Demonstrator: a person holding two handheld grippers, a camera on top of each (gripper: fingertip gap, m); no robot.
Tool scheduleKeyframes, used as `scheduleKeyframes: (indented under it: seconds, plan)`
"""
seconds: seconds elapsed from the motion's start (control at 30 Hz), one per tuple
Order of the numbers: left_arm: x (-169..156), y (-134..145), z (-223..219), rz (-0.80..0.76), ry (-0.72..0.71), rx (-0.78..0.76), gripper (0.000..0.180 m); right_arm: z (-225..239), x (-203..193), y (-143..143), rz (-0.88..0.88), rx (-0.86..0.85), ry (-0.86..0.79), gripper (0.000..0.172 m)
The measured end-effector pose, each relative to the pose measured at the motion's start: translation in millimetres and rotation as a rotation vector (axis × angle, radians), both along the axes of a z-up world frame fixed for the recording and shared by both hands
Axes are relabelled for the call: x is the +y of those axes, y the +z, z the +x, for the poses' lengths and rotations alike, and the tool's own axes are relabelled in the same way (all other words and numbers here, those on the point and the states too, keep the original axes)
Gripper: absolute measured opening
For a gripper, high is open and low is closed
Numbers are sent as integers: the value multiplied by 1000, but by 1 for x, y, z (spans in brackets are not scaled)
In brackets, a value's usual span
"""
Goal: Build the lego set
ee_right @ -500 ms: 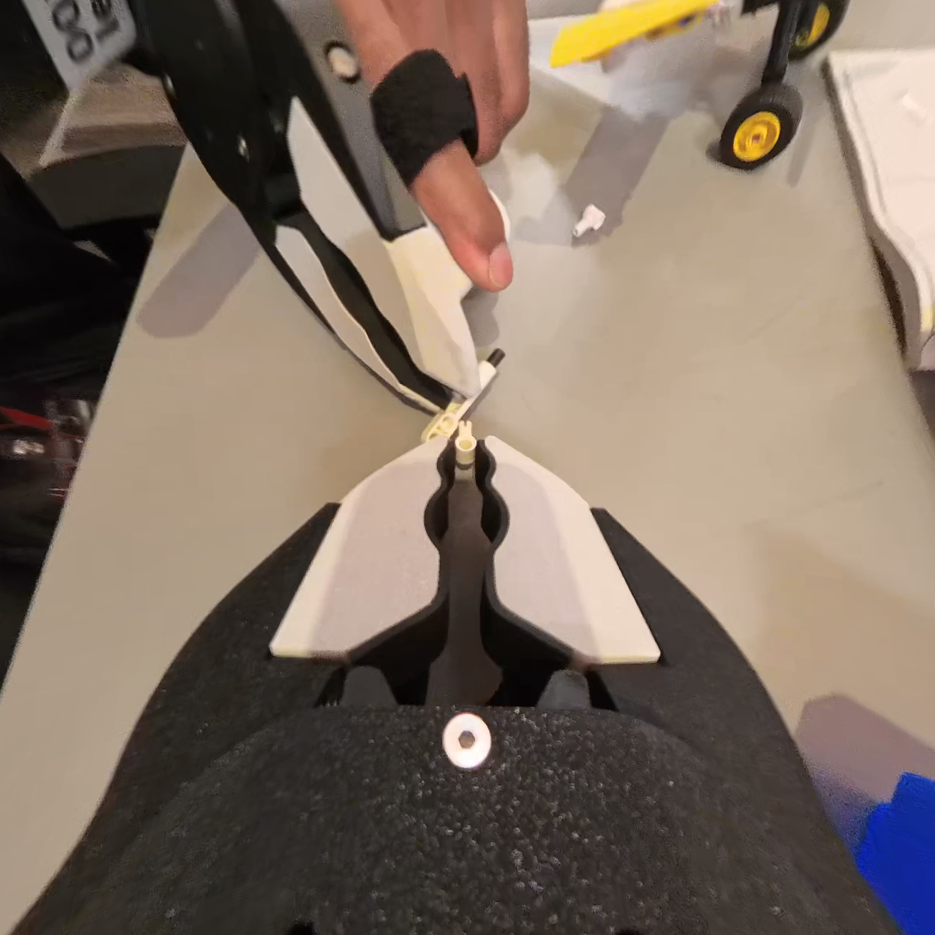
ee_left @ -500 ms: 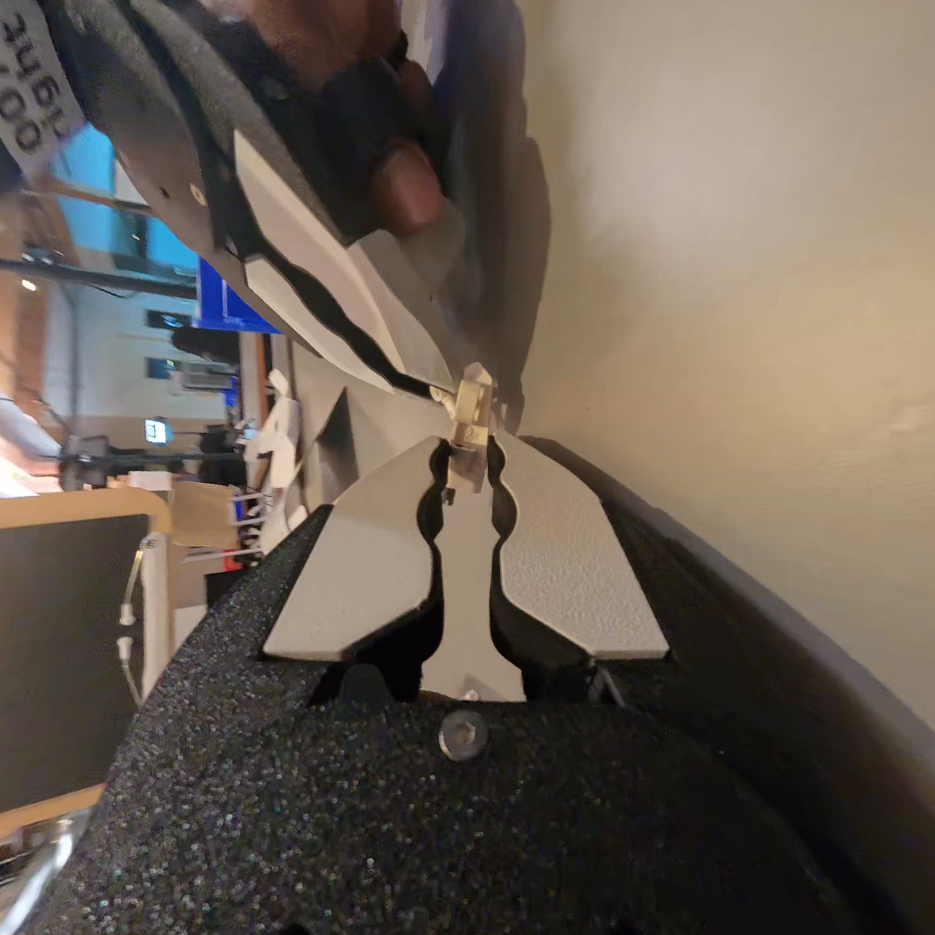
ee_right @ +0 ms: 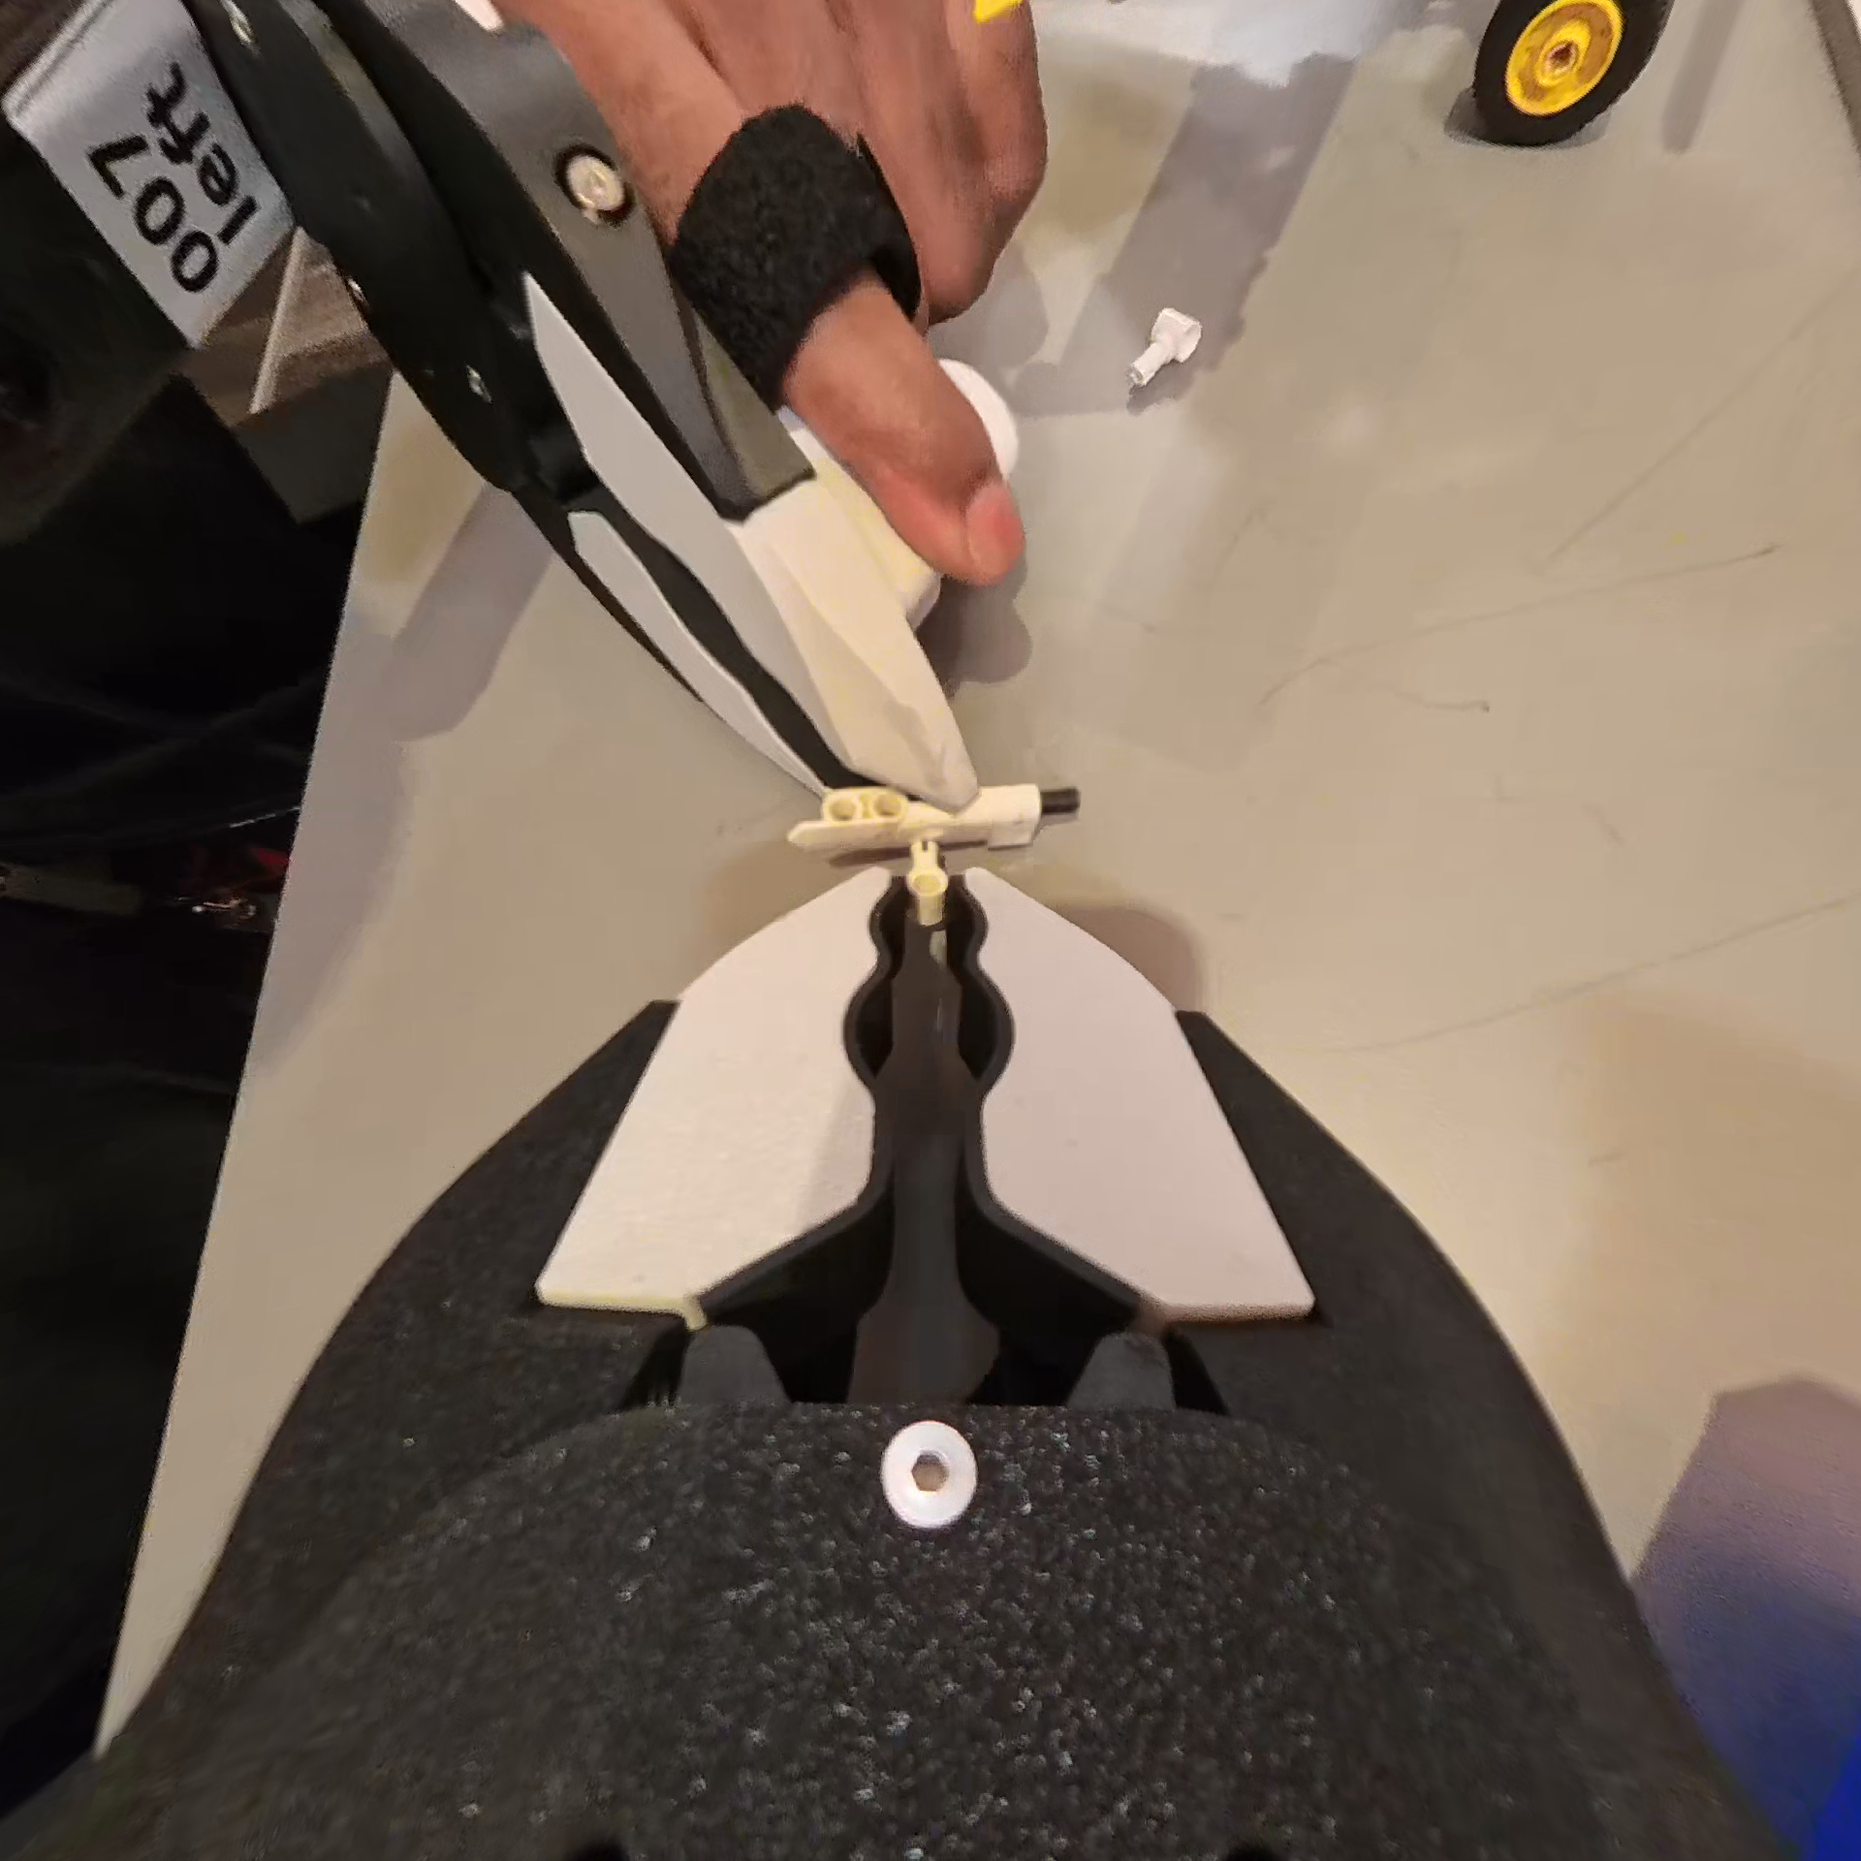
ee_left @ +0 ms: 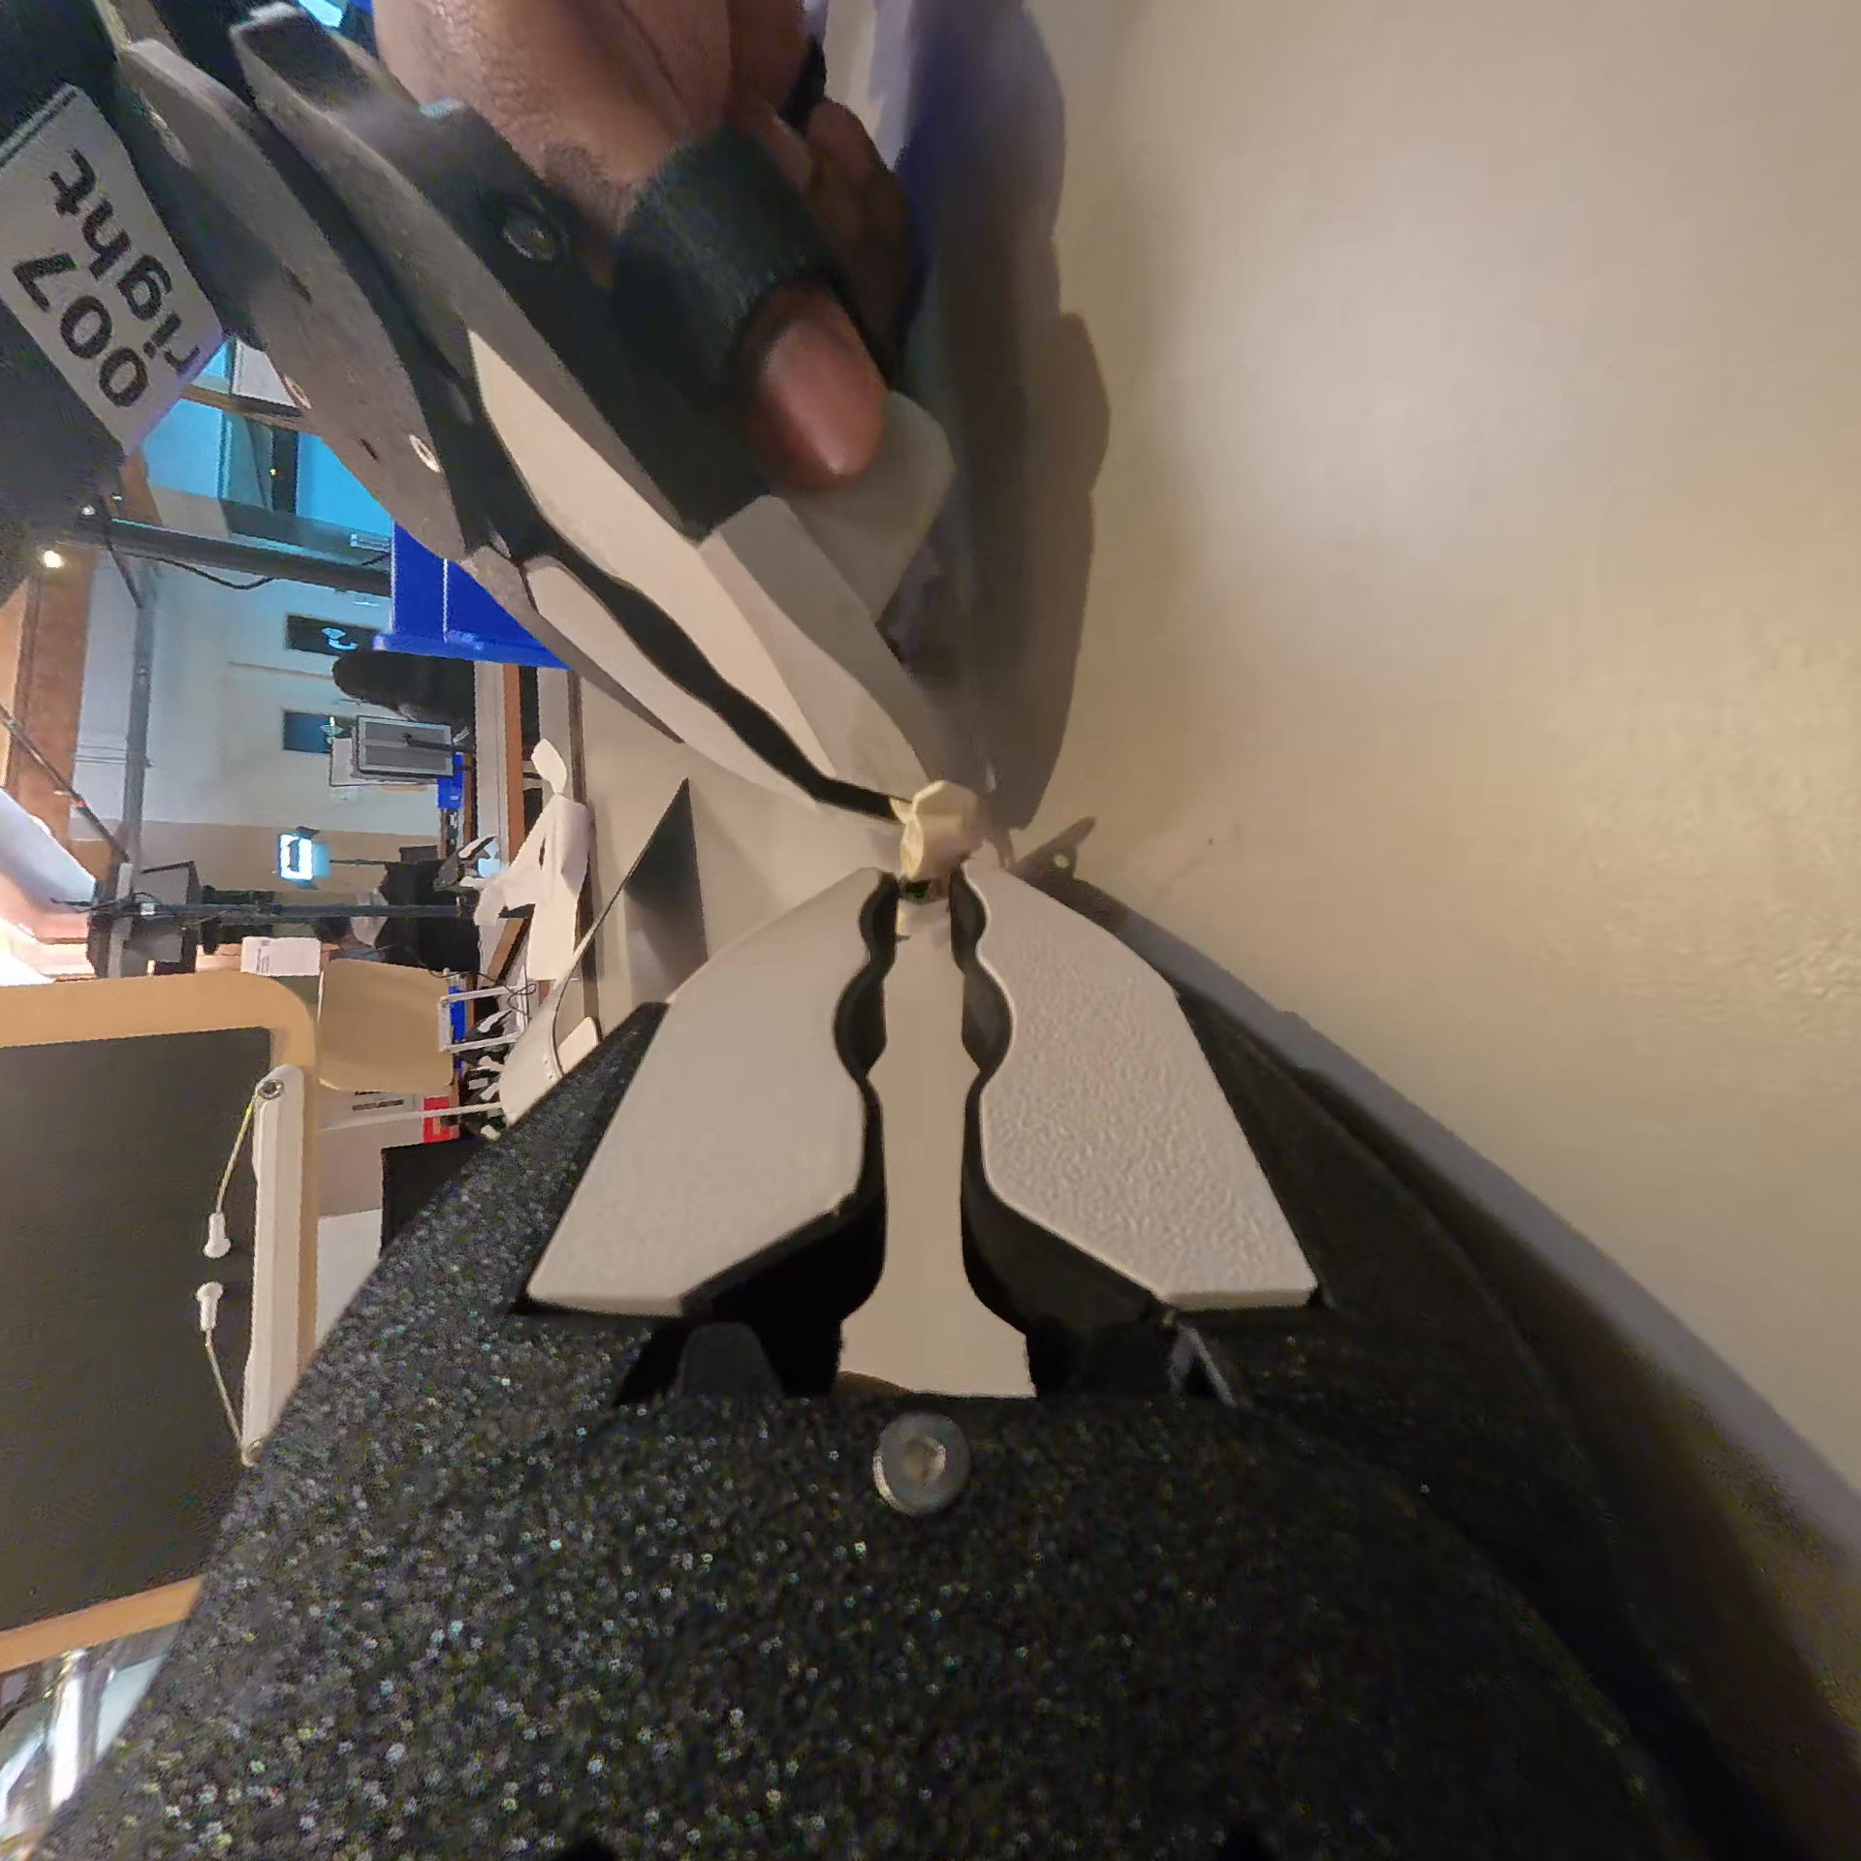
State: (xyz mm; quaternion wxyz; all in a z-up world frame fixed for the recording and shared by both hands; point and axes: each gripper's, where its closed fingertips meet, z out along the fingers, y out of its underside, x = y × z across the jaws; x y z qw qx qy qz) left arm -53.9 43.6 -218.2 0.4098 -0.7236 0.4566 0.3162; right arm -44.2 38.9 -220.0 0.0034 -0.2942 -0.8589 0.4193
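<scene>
My left gripper (ee_left: 921,891) is shut on a cream toy-brick beam (ee_left: 937,826). In the right wrist view the left gripper (ee_right: 947,791) reaches in from the upper left. The beam (ee_right: 876,818) lies level across its tips, with a black pin (ee_right: 1062,801) sticking out of the beam's right end. My right gripper (ee_right: 926,886) is shut on a small cream connector pin (ee_right: 924,891). The pin points forward and its tip meets the near side of the beam. In the left wrist view the right gripper (ee_left: 891,806) comes in from the upper left, tip to tip with the left one.
The grey table (ee_right: 1410,705) lies under both grippers. A small white connector (ee_right: 1163,342) lies on it behind them. A black wheel with a yellow hub (ee_right: 1556,55) stands at the far right. A hand (ee_right: 856,302) grips the left gripper. Something blue (ee_right: 1813,1712) sits at the near right. My two grippers' fingertips are within a few centimetres of each other.
The beam in the left gripper has turned from tilted to level, and the left jaws have narrowed on it. The two grippers have drawn closer, and the pin now meets the beam.
</scene>
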Motion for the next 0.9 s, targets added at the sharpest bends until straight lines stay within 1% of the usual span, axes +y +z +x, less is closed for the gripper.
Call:
scheduleKeyframes:
  seconds: [0.23, 0.33, 0.47, 0.63, 0.77, 0.9]
  plan:
    - [3, 0, 4, -4, 0, -57, 10, 0, 0, -4, 54, 47, 7, 7]
    - [3, -3, 5, -46, 8, -76, 15, 3, -1, -5, 71, 60, 31, 7]
    - [1, -3, 9, -93, -19, -90, 25, 4, -3, -4, 75, 104, 67, 7]
    - [0, -4, 13, -182, -32, -90, 24, 7, -4, -4, 88, 134, 95, 7]
    - [-2, -8, 14, -275, -25, -112, 17, 9, -4, -4, 93, 140, 112, 7]
    - [-3, -8, 12, -308, 6, -139, 16, 9, -1, -5, 105, 136, 102, 7]
